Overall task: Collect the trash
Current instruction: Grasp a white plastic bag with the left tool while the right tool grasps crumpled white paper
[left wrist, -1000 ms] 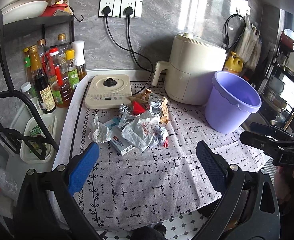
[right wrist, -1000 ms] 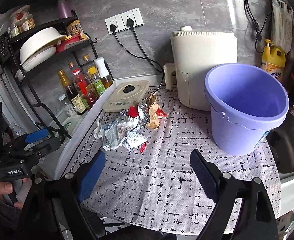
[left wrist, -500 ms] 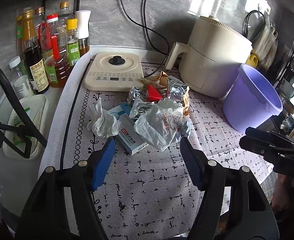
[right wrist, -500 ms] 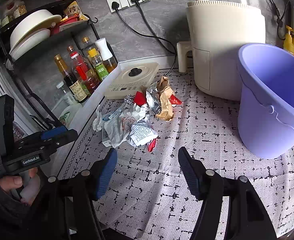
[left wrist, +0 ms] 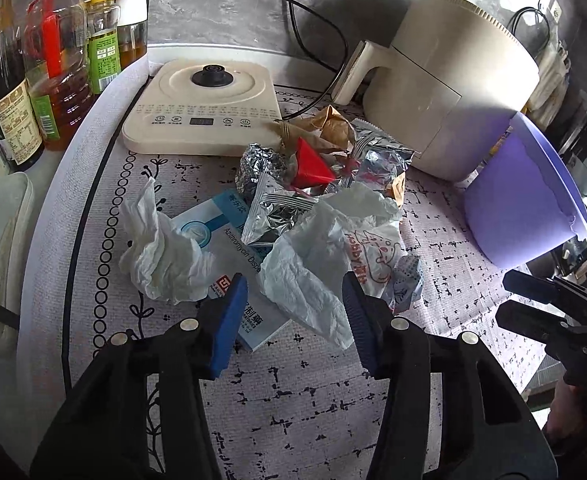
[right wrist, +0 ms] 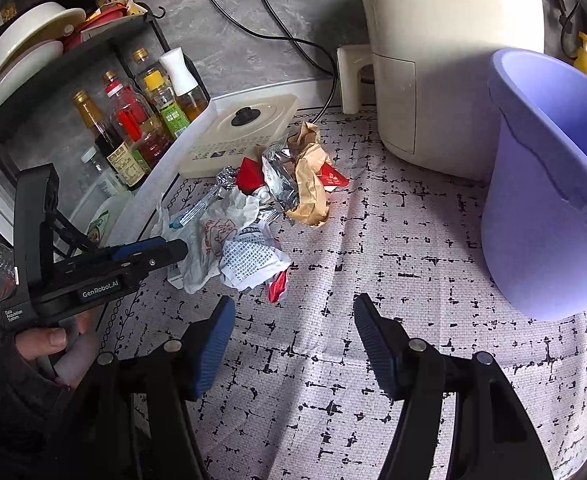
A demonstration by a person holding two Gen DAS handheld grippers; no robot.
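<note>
A heap of trash lies on the patterned mat: a crumpled white printed wrapper (left wrist: pixel 325 256), a white tissue (left wrist: pixel 161 248), a blue-and-white medicine box (left wrist: pixel 229 264), foil wrappers (left wrist: pixel 277 208), a red piece (left wrist: pixel 309 164) and brown paper (right wrist: pixel 309 176). My left gripper (left wrist: pixel 293 304) is open, its jaws astride the near edge of the white wrapper and the box. My right gripper (right wrist: pixel 293 328) is open and empty over bare mat, just short of the heap. A purple bucket (right wrist: pixel 553 184) stands at the right.
A cream induction cooker (left wrist: pixel 201 112) sits behind the heap. A cream air fryer (left wrist: pixel 449 76) stands at the back right beside the bucket. Oil and sauce bottles (left wrist: pixel 53 64) line the left. A dish rack (right wrist: pixel 33 48) with bowls is at the far left.
My left gripper has moved forward and down to the heap, and its jaws have narrowed around the wrapper's edge. My right gripper has moved closer to the heap and stays open.
</note>
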